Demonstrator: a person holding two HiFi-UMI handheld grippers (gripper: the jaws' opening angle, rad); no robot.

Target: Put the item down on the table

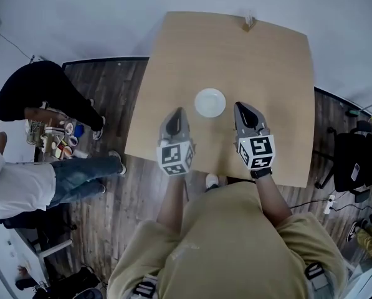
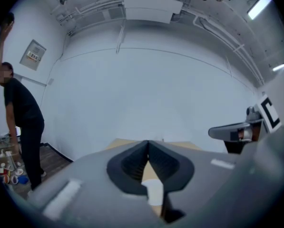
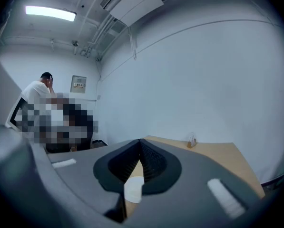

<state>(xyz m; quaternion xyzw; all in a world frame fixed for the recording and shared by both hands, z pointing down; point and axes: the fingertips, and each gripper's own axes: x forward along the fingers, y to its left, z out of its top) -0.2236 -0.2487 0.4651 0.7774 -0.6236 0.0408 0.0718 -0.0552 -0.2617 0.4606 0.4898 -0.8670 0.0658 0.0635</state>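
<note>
A small round white dish (image 1: 210, 102) lies on the light wooden table (image 1: 279, 73), near its front middle, and neither gripper touches it. My left gripper (image 1: 177, 111) hovers just left of the dish, with its jaws closed tip to tip and empty. My right gripper (image 1: 241, 106) hovers just right of it, also shut and empty. In the left gripper view the jaws (image 2: 148, 142) meet at the tip, and the white dish (image 2: 154, 193) shows through the gap below. The right gripper view shows the same: closed tips (image 3: 140, 140) and the dish (image 3: 132, 190) below.
A small upright holder (image 1: 248, 22) stands at the table's far edge. Two people (image 1: 36, 98) stand left of the table beside a low stand of small cups (image 1: 64, 141). A dark chair (image 1: 354, 161) is at the right. The white wall is behind the table.
</note>
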